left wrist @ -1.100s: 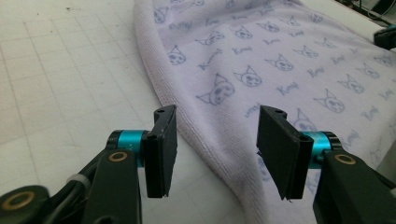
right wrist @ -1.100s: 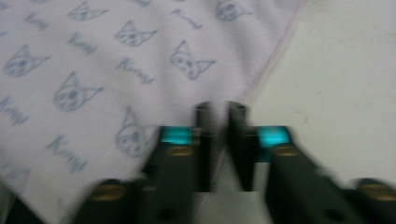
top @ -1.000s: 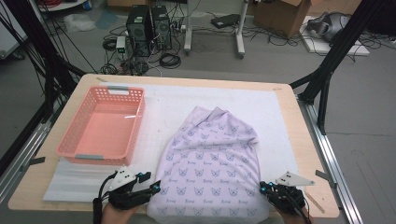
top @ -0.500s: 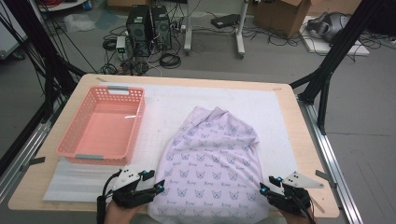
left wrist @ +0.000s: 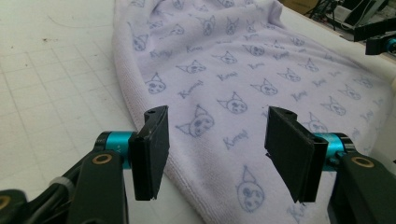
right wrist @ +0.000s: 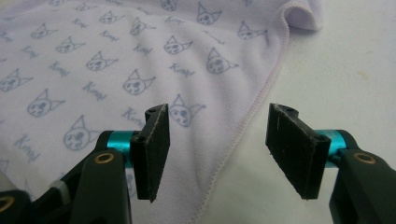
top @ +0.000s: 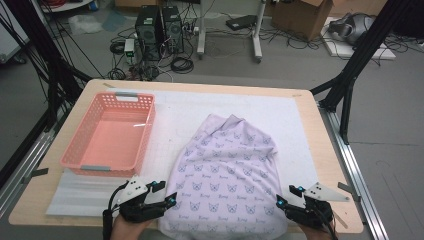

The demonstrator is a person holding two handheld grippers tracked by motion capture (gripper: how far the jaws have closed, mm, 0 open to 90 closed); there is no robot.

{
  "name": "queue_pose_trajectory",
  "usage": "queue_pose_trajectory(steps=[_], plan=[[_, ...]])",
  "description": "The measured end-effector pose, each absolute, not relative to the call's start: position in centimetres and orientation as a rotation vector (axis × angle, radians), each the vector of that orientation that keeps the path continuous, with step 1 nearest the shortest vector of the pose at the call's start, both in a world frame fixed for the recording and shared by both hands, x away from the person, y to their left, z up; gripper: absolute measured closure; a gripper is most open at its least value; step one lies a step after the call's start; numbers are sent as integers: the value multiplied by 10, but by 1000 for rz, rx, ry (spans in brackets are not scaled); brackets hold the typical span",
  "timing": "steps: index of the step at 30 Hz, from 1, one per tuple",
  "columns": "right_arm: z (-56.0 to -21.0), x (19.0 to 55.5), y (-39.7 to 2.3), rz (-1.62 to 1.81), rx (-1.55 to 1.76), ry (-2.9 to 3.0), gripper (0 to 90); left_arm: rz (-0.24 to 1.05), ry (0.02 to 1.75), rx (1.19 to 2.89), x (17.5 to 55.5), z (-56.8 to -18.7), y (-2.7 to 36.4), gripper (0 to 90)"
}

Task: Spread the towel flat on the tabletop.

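A: Towel (top: 227, 180)?
B: Lilac, cat-face print w/ script words, stitched hem. Flat on white mat (top: 300, 115), near edge of table, far end bunched, just beside pink basket (top: 107, 135).
A: Grippers?
B: Left gripper (left wrist: 217, 140) & right gripper (right wrist: 217, 140) both just been opening; jaws apart, gripping nothing, towel edge below each.

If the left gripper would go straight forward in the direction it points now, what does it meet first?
Most likely the lilac towel with the cat print. The left gripper has just been opening its jaws, which straddle the towel's hemmed edge without pressing it, so going on would run them into the cloth. Its height above the cloth is unclear.
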State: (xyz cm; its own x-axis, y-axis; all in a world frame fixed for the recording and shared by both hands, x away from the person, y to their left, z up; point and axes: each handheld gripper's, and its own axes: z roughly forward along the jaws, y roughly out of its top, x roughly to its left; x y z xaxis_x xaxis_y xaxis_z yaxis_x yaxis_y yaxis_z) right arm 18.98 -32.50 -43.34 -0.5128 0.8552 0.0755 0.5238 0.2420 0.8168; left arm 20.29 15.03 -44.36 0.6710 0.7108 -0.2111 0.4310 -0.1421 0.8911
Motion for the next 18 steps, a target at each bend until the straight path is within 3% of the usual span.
queue_pose_trajectory(steps=[18], plan=[[-432,198,-324,1174,1228,2156,392,325,890,1770,208,-437,145,403]])
